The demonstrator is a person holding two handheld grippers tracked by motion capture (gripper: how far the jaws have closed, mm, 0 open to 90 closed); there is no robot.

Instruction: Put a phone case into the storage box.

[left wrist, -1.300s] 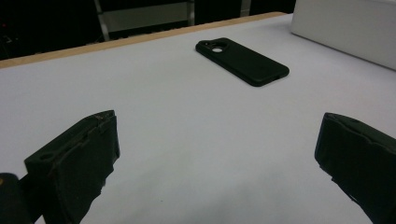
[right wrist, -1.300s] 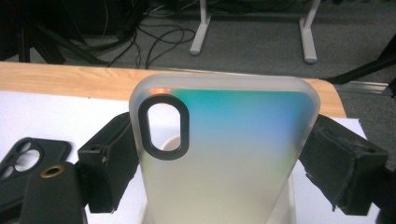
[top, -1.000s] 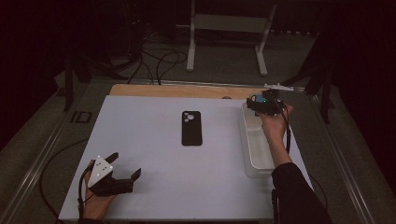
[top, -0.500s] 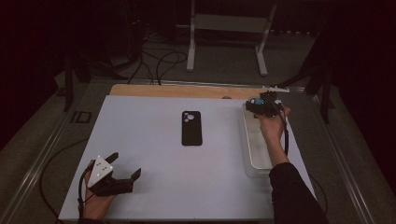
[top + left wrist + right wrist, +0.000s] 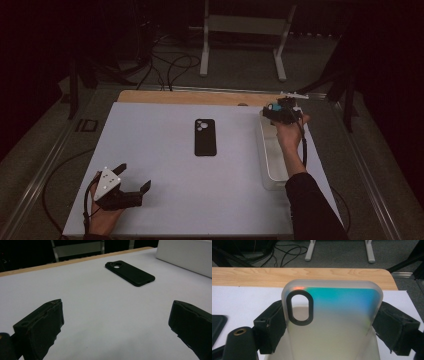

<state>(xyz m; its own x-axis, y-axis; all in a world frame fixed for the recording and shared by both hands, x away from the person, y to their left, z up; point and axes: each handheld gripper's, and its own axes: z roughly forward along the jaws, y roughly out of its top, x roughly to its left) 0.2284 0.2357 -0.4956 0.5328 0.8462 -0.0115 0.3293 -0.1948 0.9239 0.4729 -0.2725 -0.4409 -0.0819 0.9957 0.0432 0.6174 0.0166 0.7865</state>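
A black phone case (image 5: 205,137) lies flat mid-table, camera hole toward the far edge; the left gripper view shows the same black case (image 5: 130,273) ahead of the jaws. My left gripper (image 5: 134,186) rests near the front left of the white mat, open and holding nothing. My right gripper (image 5: 270,113) is raised over the far end of the white tray (image 5: 267,162), shut on a translucent iridescent phone case (image 5: 332,320) with an oval camera cutout. Both jaws press the case's sides.
The white mat (image 5: 160,165) covers most of the wooden table (image 5: 190,96). A cable (image 5: 65,165) trails off the left. A white metal stand (image 5: 245,25) and loose cables sit on the floor beyond the table.
The right gripper, with the translucent case, has shifted slightly toward the far end of the tray. The left gripper has stayed where it was.
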